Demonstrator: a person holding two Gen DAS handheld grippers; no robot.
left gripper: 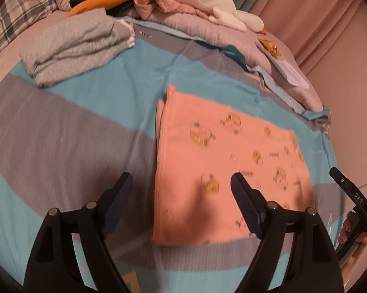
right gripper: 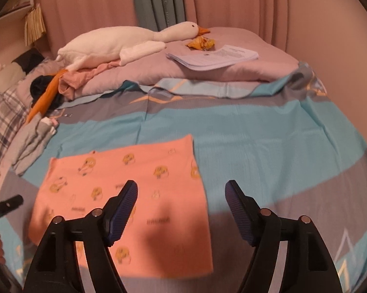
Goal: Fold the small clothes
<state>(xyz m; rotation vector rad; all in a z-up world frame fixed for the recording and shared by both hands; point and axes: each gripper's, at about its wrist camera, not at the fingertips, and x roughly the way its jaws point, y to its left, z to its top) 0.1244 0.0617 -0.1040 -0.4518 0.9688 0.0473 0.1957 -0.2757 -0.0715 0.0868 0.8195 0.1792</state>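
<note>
Here, a bed under a teal-and-grey striped bedsheet [right gripper: 269,131] fills both views, backed by pink curtains [right gripper: 232,0], with a long white plush goose [right gripper: 125,41], a stack of printed papers [right gripper: 215,57] on a mauve quilt [right gripper: 232,70], and a folded grey knit pile [left gripper: 73,46] toward the plaid pillow [left gripper: 15,14]. The salmon-pink small garment with yellow cartoon prints [right gripper: 134,195] lies flat and folded into a rectangle mid-sheet, below both tools. Left gripper [left gripper: 181,185] and right gripper [right gripper: 181,193] each hover spread wide, pinching nothing; prints blurred, garment type unclear.
</note>
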